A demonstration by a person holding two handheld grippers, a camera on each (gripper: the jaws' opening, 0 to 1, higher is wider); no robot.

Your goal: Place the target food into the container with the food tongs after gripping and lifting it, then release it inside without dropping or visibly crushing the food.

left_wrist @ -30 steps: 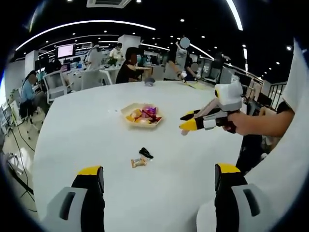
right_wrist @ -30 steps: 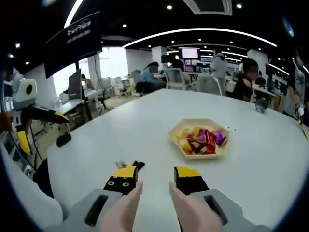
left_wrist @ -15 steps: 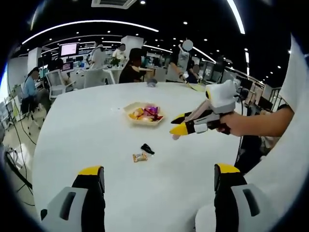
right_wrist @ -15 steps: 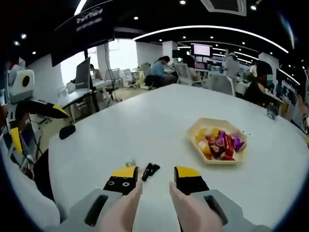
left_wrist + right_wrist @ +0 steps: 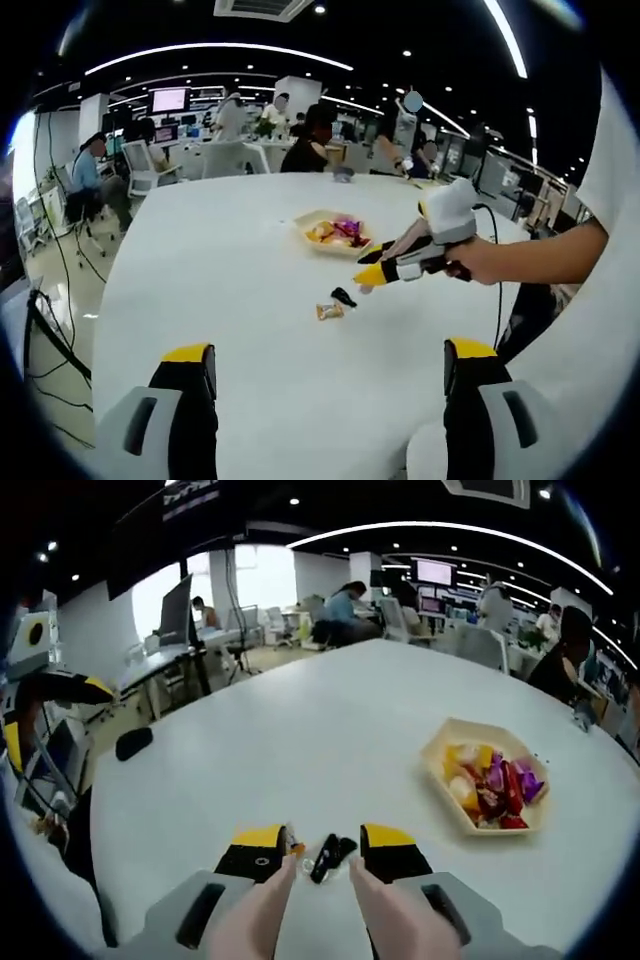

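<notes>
Black-wrapped small candy [image 5: 330, 856] lay on the white round table [image 5: 300, 740], between the spread yellow-tipped jaws of the right gripper [image 5: 322, 842], beside an orange-wrapped candy [image 5: 328, 311]. Farther right sat the beige hexagonal tray [image 5: 440, 770] of mixed sweets. Left gripper [image 5: 330, 365] hung wide open, nearer.

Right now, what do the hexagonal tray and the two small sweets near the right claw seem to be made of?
The tray looks like pale matte plastic or bamboo fibre, with a thin, even rim. The orange sweet seems wrapped in shiny foil or film, because it glints. The black sweet looks like dark glossy wrap.
</notes>
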